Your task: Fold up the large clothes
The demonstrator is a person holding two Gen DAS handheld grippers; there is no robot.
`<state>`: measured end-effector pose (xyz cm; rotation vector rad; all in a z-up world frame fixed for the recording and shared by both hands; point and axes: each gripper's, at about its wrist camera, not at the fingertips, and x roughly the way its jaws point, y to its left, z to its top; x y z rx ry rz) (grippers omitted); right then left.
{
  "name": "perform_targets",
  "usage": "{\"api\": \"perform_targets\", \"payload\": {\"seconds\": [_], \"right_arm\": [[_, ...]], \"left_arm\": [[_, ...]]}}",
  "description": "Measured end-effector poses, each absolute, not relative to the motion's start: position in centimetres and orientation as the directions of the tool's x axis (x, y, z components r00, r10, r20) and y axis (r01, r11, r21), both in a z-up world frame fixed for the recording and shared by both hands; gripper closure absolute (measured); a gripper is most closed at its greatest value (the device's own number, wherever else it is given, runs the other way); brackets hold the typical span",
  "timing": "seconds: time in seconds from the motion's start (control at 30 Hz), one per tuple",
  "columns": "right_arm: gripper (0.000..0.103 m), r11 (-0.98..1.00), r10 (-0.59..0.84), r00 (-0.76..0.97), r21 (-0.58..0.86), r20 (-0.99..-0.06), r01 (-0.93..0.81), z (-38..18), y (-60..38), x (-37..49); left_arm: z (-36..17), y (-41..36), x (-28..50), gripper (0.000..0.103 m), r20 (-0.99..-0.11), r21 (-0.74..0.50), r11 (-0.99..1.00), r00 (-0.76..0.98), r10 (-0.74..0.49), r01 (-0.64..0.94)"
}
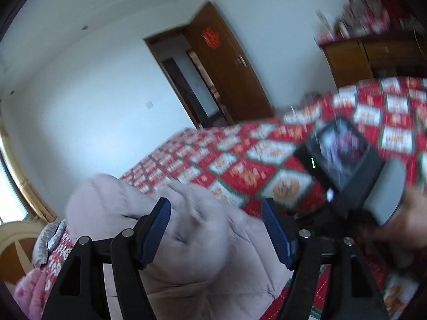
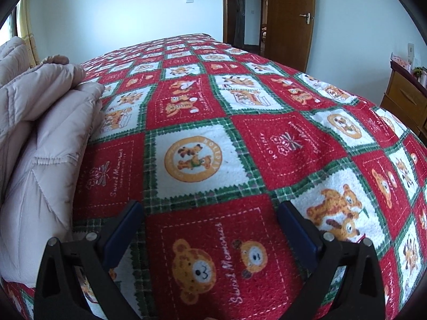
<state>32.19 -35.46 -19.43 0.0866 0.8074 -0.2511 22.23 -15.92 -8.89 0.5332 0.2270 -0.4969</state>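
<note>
A pale pink quilted jacket (image 1: pixel 138 229) lies bunched on the bed's red, white and green bear-print bedspread (image 1: pixel 240 165). My left gripper (image 1: pixel 215 205) hovers just above the jacket's puffed folds. It is open, its blue pads wide apart and pressing on nothing; this view is blurred. In the right wrist view the jacket (image 2: pixel 40 138) lies folded in layers along the left edge of the bedspread (image 2: pixel 267 138). My right gripper (image 2: pixel 209 208) is open over bare bedspread to the right of the jacket, holding nothing.
A black housing with a small screen (image 1: pixel 344 152) is held by a hand (image 1: pixel 411 221) at the right of the left wrist view. A wooden door (image 2: pixel 291 18) stands open beyond the bed. A wooden cabinet (image 2: pixel 403 101) stands at the right. Pink cloth (image 1: pixel 29 293) lies at lower left.
</note>
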Motion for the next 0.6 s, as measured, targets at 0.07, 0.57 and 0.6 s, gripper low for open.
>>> {"api": "perform_targets", "payload": {"seconds": [0.07,0.57,0.6], "right_arm": [[0.0,0.967,-0.192,0.663,-0.023,-0.724,0.256,-19.4,-35.3,32.3],[0.001,0.96,-0.192,0.704,0.019,-0.684,0.28,-17.0,-36.2,31.5],[0.001,0.957,-0.193,0.724,0.038,-0.663,0.289,-15.8,-36.5,31.3]], "left_arm": [[-5.8,-13.1,22.0,0.007,-0.244,0.385,0.807,0.893,-0.378,0.447],[-10.7,-1.8,44.8,0.002,-0.447,0.273,0.958,0.871,0.204,-0.085],[-10.9,-3.3,44.7,0.002,-0.445,0.278,0.959,0.879,0.171,-0.046]]}}
